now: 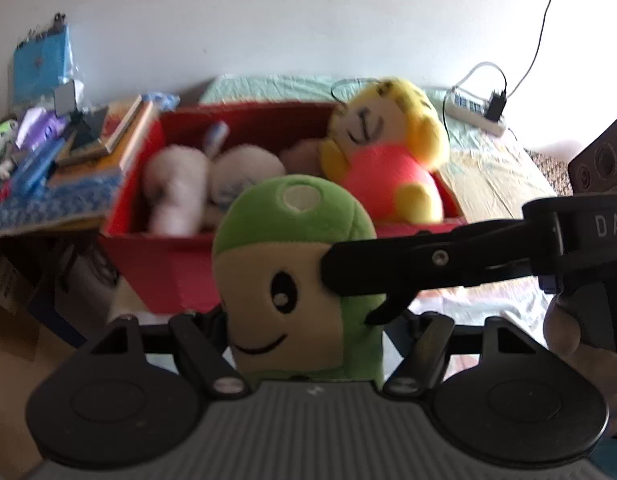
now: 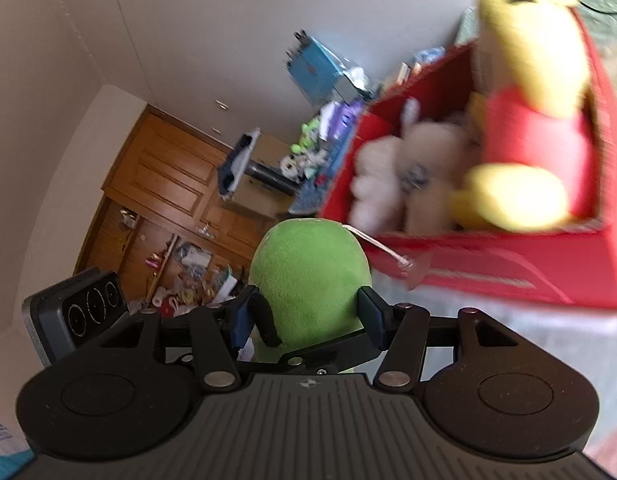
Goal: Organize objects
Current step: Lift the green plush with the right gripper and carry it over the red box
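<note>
A: While the green plush toy (image 2: pixel 308 268) hangs in front of the red box (image 1: pixel 148 268), which claw is holding it?

B: The right claw (image 2: pixel 308 312) pinches it, with its 2 blue-padded fingers pressed against either side of the round green head. In the left wrist view that claw reaches in from the right and meets the toy beside its stitched eye. The left claw (image 1: pixel 304 332) sits low around the toy's body, but I cannot tell whether it is gripping or only spread alongside.

A: Where is the box?

B: It rests on a bed (image 1: pixel 488 168), just beyond the toy, with its open top facing up. A desk (image 1: pixel 48 208) piled with books and clutter stands to its left.

A: How much has been tidied?

B: At least 3 soft toys already lie in the box: a yellow plush in a red shirt (image 1: pixel 384 148), leaning on the right rim, and 2 pale plush toys (image 1: pixel 200 184) to its left. The green toy is outside the box, held in the air near the front wall. Judging from this, it is the toy in hand, and it has yet to be lifted over the rim and let go inside.
</note>
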